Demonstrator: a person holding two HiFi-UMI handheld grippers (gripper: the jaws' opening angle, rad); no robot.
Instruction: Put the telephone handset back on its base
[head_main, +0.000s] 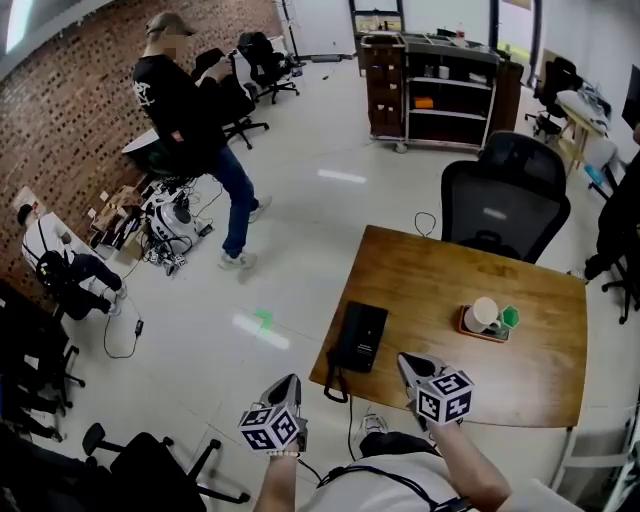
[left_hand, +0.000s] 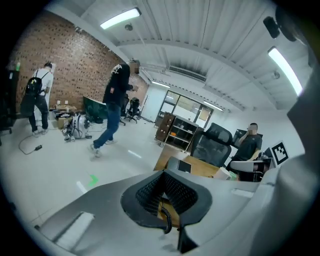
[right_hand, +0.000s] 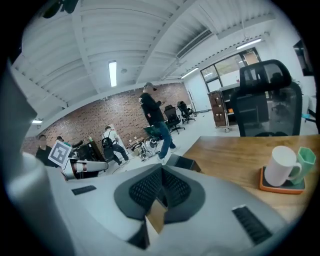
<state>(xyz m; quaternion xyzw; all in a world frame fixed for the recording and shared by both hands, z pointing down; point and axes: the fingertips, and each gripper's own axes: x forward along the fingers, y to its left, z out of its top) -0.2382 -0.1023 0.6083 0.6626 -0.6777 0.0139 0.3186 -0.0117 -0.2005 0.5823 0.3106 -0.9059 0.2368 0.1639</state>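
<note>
Open-plan office with a pale floor and a brick wall (head_main: 70, 110) far to the left of both grippers. By that wall one person crouches (head_main: 60, 265) among cables, and another person in a dark shirt (head_main: 190, 110) walks past; the white print on the shirt is too small to read.

Nearest the camera, the left gripper (head_main: 291, 383) hangs just off the near left corner of a wooden desk (head_main: 500, 385). Its cube carries black-and-white square markers. Its jaws are closed, pads meeting at the tips with nothing gripped. Through the gap beneath them a coiled black cord (left_hand: 167, 220) shows.

Ahead and to the right of those jaws, the black telephone (head_main: 358, 337) lies at the desk's left edge, and its cord loops over the side. The handset cannot be told apart from the base at this size.

Just right of the telephone, the right gripper (head_main: 408, 362) hovers over the desk, marker cube on top. Its jaws are also closed and empty, pointing toward the telephone.

Further right of those jaws, an orange tray (head_main: 468, 327) holds a white mug (head_main: 483, 313) and a green cup (head_main: 510, 317). Beyond the desk stands a black office chair (head_main: 505, 200).
</note>
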